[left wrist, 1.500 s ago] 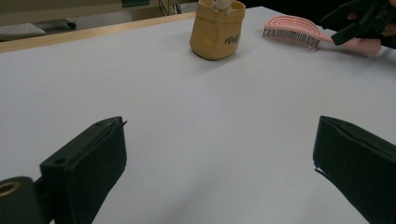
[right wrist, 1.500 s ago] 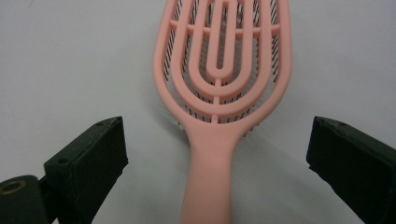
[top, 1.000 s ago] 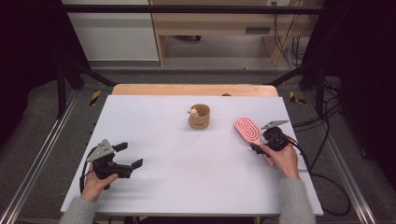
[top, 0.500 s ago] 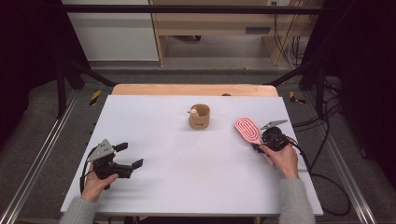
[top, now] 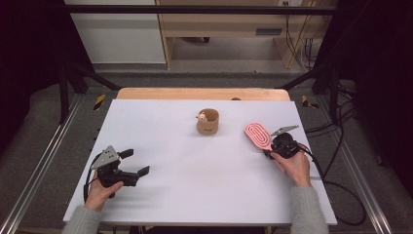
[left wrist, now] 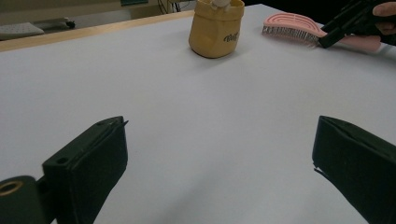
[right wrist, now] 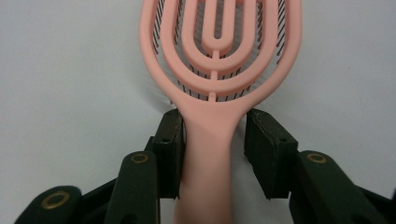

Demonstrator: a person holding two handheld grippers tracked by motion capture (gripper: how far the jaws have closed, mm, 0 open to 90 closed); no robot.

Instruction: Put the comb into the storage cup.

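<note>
High view, table: the white table (top: 195, 195) bears three things, with a hand at each near corner.
High view, brush: the pink hairbrush (top: 257, 136) lies flat at about 3 o'clock from the table's middle, head pointing to 11 o'clock, handle back toward the right gripper (top: 269, 150).
High view, right gripper: held in the right hand (top: 292, 165), set at the brush handle.
High view, cup: a tan cup (top: 208, 122) stands upright at 12 o'clock from the middle, well apart from the brush.
High view, left gripper: the left gripper (top: 137, 163) sits at 8 o'clock in the left hand (top: 97, 192), jaws apart with nothing between them.
Left gripper view: both black jaws stand wide over bare white table; the cup (left wrist: 215, 28) is at 12 o'clock, the hairbrush (left wrist: 292, 27) at 1 o'clock with the right gripper at its handle.
Right gripper view: the hairbrush (right wrist: 219, 70) runs up to 12 o'clock, bristles down; its handle lies between the jaws, which have just been closing. The left pad touches the handle; a narrow gap shows at the right pad, so it is not yet clamped.
</note>
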